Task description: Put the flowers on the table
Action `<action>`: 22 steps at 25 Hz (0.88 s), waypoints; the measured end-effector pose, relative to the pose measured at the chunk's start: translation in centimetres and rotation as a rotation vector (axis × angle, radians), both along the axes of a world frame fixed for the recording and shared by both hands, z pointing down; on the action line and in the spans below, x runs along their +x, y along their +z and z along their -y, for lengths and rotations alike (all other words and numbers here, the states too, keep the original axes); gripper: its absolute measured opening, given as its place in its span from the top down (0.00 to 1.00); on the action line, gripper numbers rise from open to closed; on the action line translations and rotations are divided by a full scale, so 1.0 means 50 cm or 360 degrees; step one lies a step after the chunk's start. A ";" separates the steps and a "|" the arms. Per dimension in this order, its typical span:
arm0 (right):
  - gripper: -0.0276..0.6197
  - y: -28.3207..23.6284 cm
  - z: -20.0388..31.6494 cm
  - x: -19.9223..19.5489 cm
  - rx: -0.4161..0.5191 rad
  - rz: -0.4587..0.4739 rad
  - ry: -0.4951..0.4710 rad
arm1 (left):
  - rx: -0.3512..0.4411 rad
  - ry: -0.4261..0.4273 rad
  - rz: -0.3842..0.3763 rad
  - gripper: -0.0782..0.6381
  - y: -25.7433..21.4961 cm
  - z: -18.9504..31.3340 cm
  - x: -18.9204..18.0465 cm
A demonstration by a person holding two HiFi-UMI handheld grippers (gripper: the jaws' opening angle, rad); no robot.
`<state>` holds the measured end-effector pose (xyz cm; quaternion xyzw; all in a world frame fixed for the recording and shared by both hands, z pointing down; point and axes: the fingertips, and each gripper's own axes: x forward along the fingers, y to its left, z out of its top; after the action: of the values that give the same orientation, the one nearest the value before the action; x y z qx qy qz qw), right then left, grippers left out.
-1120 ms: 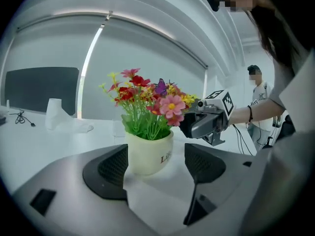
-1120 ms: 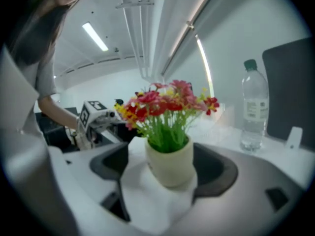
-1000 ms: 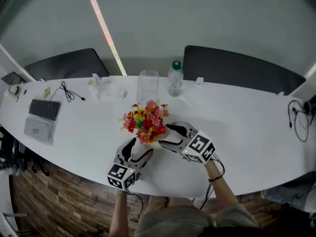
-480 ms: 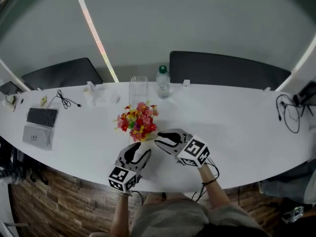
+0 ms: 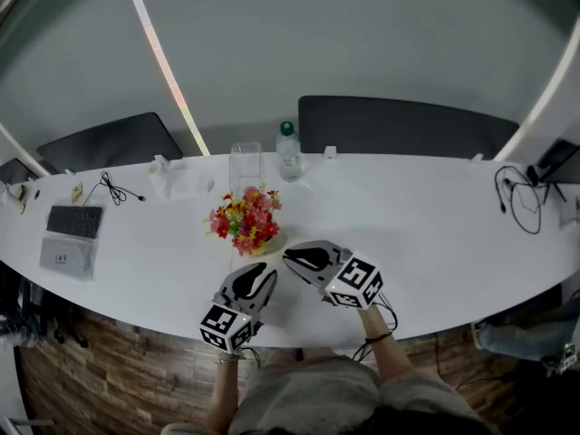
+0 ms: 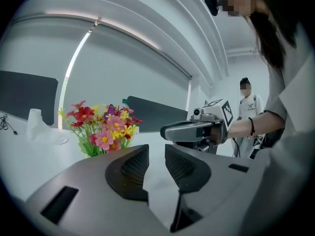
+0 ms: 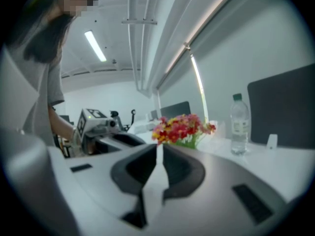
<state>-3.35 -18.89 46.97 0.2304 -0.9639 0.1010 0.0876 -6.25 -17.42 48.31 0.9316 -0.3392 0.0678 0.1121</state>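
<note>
A small bunch of red, pink and yellow flowers [image 5: 245, 222] stands upright on the long white table [image 5: 435, 216], just ahead of the two hand-held grippers and touching neither. We see the left gripper [image 5: 261, 277] low at the table's near edge, its jaws having just been closing; in the left gripper view a clear gap remains between the dark ribbed pads [image 6: 130, 168], with only bare tabletop showing through it. The right gripper [image 5: 295, 259] lies just beside it, pointing across toward the bouquet's base. Its jaws, which have also just been closing, are drawn almost together, leaving a thin sliver of white between them and nothing held. Behind the flowers we find a clear glass container [image 5: 244, 161] and a water bottle [image 5: 288, 152] with a green cap, both near the far edge. Further to the left lie a coiled black cable [image 5: 113, 188] and a grey keyboard [image 5: 72, 222]. Dark chair backs [image 5: 399, 127] line the far side of the table.
</note>
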 end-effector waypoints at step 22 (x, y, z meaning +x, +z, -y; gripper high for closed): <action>0.92 -0.046 -0.032 0.031 0.0076 0.0139 0.0031 | 0.0084 0.0095 -0.0032 0.86 -0.050 -0.021 0.054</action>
<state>-1.80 -17.27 44.64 0.2372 -0.9666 0.0889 0.0391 -3.55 -16.36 45.79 0.9445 -0.3117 0.0528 0.0888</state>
